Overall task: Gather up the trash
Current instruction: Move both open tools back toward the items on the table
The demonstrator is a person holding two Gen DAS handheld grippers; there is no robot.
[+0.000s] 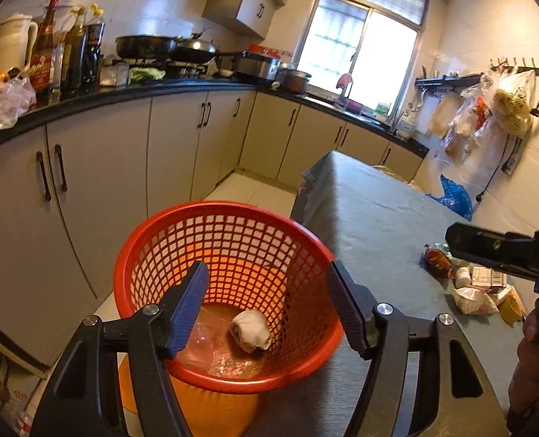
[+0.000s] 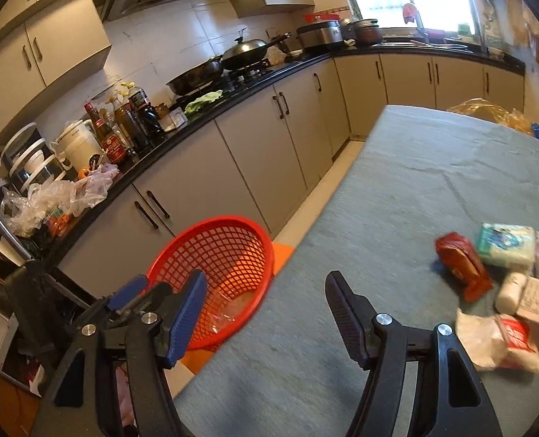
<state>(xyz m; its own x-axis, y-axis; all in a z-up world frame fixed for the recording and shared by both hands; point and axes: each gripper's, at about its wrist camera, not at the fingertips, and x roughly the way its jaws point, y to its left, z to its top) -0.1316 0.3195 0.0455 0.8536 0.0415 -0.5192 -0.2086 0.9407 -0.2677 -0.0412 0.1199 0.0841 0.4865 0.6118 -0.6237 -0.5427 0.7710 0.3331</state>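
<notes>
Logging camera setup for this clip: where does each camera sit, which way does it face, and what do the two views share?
Left wrist: on the left gripper, jaws open, above the red basket, looking in at a white wad; the right gripper shows at right.
Right wrist: on the right gripper, open over the grey table, facing the counter.
Shared: basket, table, trash pile.

One red basket, two woks, roughly seven trash pieces
</notes>
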